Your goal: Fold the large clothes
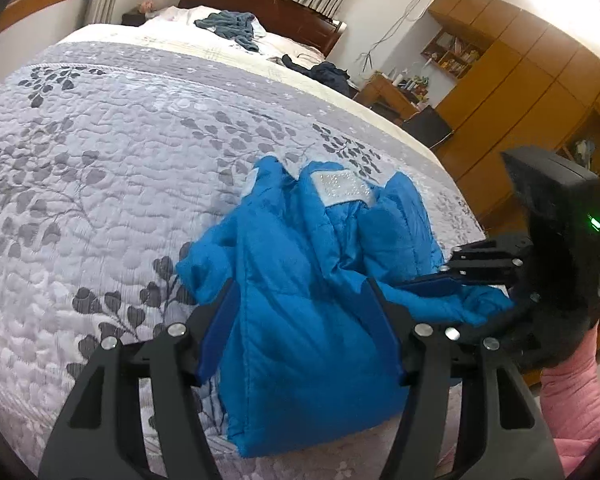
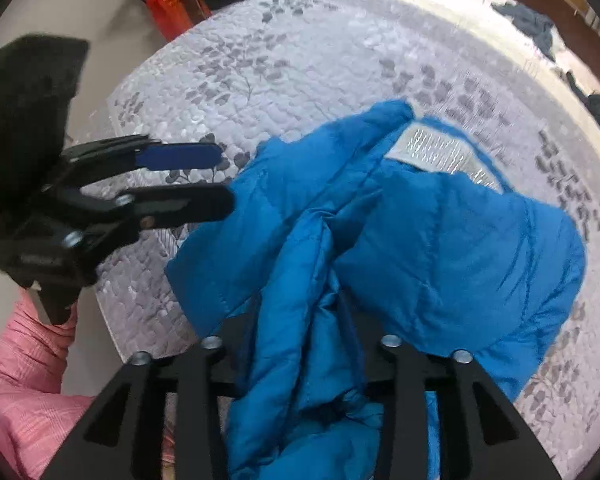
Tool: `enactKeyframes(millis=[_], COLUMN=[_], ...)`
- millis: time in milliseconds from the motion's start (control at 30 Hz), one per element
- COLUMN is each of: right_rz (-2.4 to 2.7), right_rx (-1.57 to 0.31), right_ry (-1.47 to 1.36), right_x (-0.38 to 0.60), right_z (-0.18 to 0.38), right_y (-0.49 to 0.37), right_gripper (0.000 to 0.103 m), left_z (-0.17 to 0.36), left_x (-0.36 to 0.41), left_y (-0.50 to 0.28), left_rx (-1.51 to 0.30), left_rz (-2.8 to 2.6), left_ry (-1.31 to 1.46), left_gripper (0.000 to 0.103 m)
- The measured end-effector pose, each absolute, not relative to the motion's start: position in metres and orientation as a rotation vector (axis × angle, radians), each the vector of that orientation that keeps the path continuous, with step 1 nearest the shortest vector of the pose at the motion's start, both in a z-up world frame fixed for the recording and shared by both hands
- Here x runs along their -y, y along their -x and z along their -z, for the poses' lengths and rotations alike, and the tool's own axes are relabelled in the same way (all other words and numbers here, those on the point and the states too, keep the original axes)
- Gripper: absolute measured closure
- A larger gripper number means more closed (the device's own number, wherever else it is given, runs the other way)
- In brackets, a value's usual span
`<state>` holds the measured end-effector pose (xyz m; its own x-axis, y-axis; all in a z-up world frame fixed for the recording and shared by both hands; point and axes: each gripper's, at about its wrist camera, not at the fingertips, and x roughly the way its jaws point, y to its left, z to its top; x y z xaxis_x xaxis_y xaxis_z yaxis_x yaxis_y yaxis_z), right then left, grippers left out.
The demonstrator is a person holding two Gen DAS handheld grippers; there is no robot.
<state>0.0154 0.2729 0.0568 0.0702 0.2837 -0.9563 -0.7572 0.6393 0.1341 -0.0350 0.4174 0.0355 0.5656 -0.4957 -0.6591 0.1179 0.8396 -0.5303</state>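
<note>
A bright blue padded jacket (image 1: 320,232) lies bunched near the foot of the bed, with a silvery white patch (image 1: 342,188) at its far end. My left gripper (image 1: 300,292) is open, its blue-padded fingers standing on either side of the jacket's near fold. From the right, my right gripper (image 1: 428,284) reaches into the jacket's edge. In the right wrist view the jacket (image 2: 440,232) is gathered into a thick roll between the fingers of the right gripper (image 2: 300,312), which is shut on it and has its tips hidden by cloth. The left gripper (image 2: 224,176) stands open at the jacket's left edge.
The bed's grey quilt (image 1: 120,160) has a leaf pattern. Loose clothes (image 1: 232,28) and a dark garment (image 1: 324,70) lie near the headboard. Wooden wardrobes (image 1: 520,80) stand to the right, and a red object (image 2: 168,8) stands on the floor. A pink sleeve (image 2: 20,380) is behind the left gripper.
</note>
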Motion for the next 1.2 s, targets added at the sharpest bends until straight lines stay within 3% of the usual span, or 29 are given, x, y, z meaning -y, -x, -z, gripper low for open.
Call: enactKeyframes(millis=[67, 367, 733, 833, 1067, 1133, 1200], right_rz=[-0.834, -0.733, -0.596, -0.621, -0.643, -0.645, -0.643], right_rx=[-1.239, -1.079, -1.269, -1.252, -1.254, -1.249, -1.238], right_ry=[0.472, 0.332, 0.197, 0.213, 0.246, 0.239, 0.237], right_x=[-0.268, -0.198, -0.136, -0.148, -0.164, -0.164, -0.161], right_z=[-0.071, -0.147, -0.059, -0.049, -0.038, -0.037, -0.037], right_y=[-0.006, -0.009, -0.045, -0.043, -0.043, -0.044, -0.044], right_gripper=[0.052, 0.05, 0.05, 0.05, 0.052, 0.052, 0.052], left_z=[-0.036, -0.025, 0.0, -0.002, -0.005, -0.001, -0.001], left_x=[-0.414, -0.396, -0.373, -0.361, -0.345, -0.34, -0.335], left_y=[0.029, -0.003, -0.031, -0.04, -0.057, -0.066, -0.07], left_rx=[-0.906, -0.919, -0.945, -0.947, -0.976, -0.998, -1.01], left_rz=[0.403, 0.55, 0.7, 0.716, 0.736, 0.709, 0.677], left_ry=[0.47, 0.579, 0.703, 0.678, 0.628, 0.613, 0.573], left_gripper=[0.041, 0.039, 0.038, 0.033, 0.032, 0.036, 0.05])
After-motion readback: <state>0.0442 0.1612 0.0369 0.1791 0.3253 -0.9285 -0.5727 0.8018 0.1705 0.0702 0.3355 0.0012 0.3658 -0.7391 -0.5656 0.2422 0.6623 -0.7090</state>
